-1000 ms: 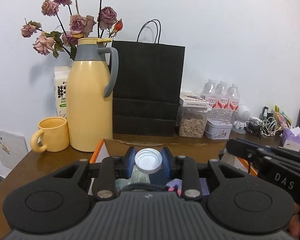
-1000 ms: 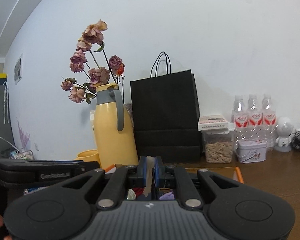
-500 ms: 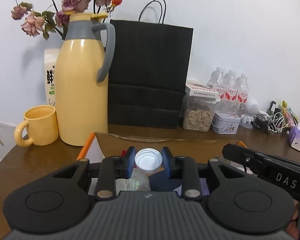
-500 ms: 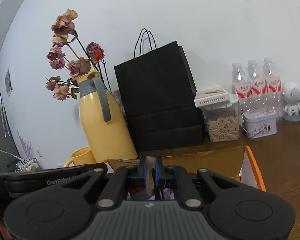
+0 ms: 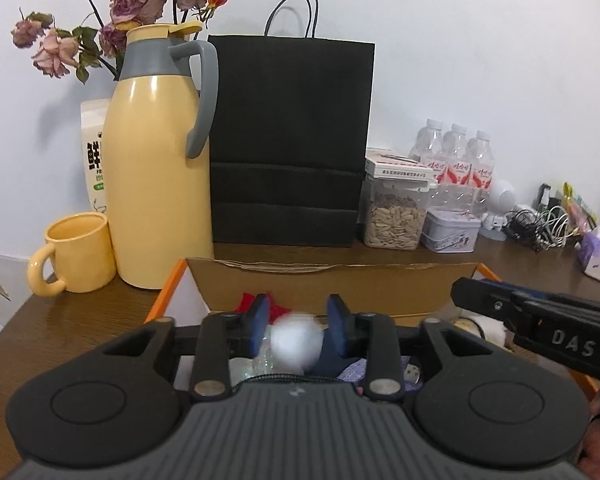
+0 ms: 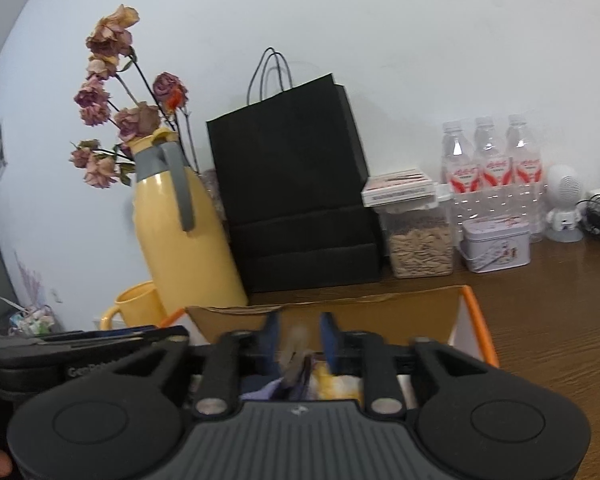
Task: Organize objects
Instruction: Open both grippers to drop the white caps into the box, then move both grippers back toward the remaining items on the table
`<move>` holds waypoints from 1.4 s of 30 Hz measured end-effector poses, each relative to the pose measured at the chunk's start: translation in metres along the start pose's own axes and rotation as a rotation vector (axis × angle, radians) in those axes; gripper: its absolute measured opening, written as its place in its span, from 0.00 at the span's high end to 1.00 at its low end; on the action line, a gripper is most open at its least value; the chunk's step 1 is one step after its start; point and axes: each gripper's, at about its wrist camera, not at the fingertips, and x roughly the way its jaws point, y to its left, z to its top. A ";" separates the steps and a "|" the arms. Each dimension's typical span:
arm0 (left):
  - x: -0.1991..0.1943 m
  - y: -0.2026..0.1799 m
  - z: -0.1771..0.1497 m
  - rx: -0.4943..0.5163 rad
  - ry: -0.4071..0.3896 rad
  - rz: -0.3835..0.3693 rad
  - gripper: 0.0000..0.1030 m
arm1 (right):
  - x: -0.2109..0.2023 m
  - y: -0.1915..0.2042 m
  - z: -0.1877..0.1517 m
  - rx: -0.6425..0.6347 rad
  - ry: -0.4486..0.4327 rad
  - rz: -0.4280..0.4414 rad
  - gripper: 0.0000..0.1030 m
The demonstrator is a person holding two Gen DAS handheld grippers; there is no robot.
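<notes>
An orange-rimmed cardboard box (image 5: 332,284) stands on the wooden table (image 5: 60,340), and both grippers hang over it. My left gripper (image 5: 296,320) has its jaws opening. A small clear bottle with a white cap (image 5: 296,342) is blurred between the blue pads and touches neither. In the right wrist view my right gripper (image 6: 299,334) is also opening above the box (image 6: 380,312). A thin tan object (image 6: 296,350), blurred, sits loose between its pads. Red, blue, purple and yellow items lie in the box, mostly hidden by the grippers.
Behind the box stand a yellow jug (image 5: 156,184) with dried roses, a yellow mug (image 5: 80,256), a black paper bag (image 5: 288,140), a seed jar (image 5: 394,216), a tin (image 5: 452,232) and water bottles (image 5: 456,164). Cables (image 5: 540,228) lie at the right.
Both grippers were shut, the left on the white-capped bottle, the right on the thin tan object. Both sank toward the box, then their jaws parted and the two things came free, blurred.
</notes>
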 end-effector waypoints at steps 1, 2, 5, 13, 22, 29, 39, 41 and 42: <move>0.000 0.000 0.000 -0.001 -0.003 0.006 0.49 | -0.001 -0.001 0.000 0.001 -0.004 -0.010 0.49; -0.001 0.000 -0.001 -0.002 -0.009 0.013 0.38 | -0.003 -0.002 0.000 0.001 -0.010 -0.017 0.37; -0.002 0.000 -0.002 -0.001 -0.024 0.038 0.15 | -0.005 -0.004 0.000 -0.001 -0.017 -0.039 0.22; -0.007 0.001 -0.001 -0.006 -0.054 0.059 0.00 | -0.007 -0.001 -0.001 -0.029 -0.012 -0.067 0.08; -0.023 0.012 -0.004 -0.041 -0.075 0.053 0.00 | -0.025 0.003 0.000 -0.055 -0.069 -0.107 0.02; -0.054 0.020 -0.014 -0.040 -0.119 0.052 0.00 | -0.049 0.016 -0.005 -0.118 -0.096 -0.089 0.00; -0.079 0.017 -0.045 0.032 -0.077 0.050 0.00 | -0.078 0.034 -0.032 -0.187 -0.053 -0.075 0.00; -0.085 0.018 -0.051 0.039 -0.073 0.050 0.00 | -0.083 0.035 -0.038 -0.195 -0.043 -0.073 0.00; -0.088 0.019 -0.055 0.041 -0.074 0.052 0.00 | -0.086 0.036 -0.041 -0.198 -0.038 -0.073 0.00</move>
